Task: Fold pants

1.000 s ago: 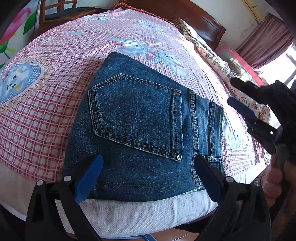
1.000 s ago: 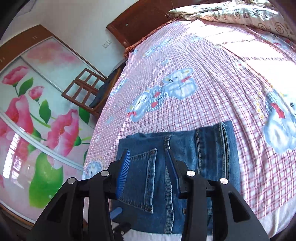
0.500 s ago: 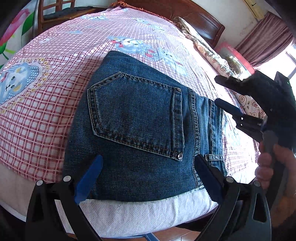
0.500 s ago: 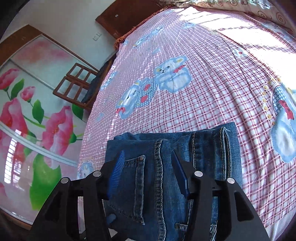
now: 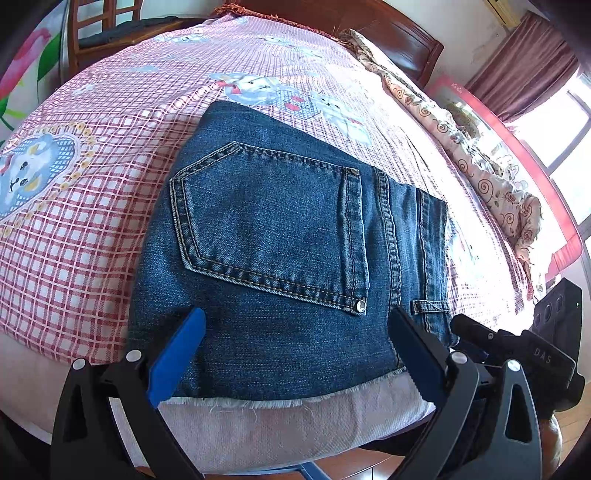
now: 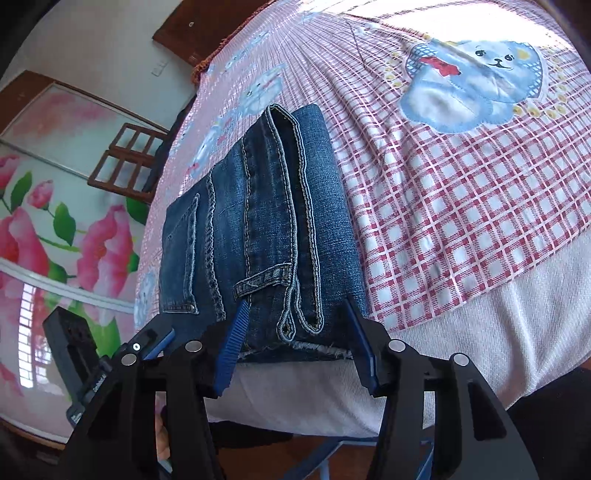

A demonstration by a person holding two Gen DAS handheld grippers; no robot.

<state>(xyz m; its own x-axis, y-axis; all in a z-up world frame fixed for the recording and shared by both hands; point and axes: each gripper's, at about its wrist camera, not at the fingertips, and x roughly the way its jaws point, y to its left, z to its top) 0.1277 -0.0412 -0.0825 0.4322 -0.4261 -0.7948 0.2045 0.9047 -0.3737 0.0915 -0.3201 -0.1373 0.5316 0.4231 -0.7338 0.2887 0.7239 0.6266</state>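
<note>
Two grippers, left (image 5: pixel 291 354) and right (image 6: pixel 295 347), flank the folded jeans (image 5: pixel 288 236) at the bed (image 6: pixel 461 206) edge; both gape empty, right newly widened, presumably for squaring.

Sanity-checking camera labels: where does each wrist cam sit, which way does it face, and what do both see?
Left wrist: on the left gripper at the bed's near edge, angled down over the folded jeans toward the headboard; own open fingers and the right gripper show.
Right wrist: on the right gripper, at the jeans' waistband corner, facing the floral wardrobe; own open fingers and the left gripper show.
Shared: jeans, checked sheet.
</note>
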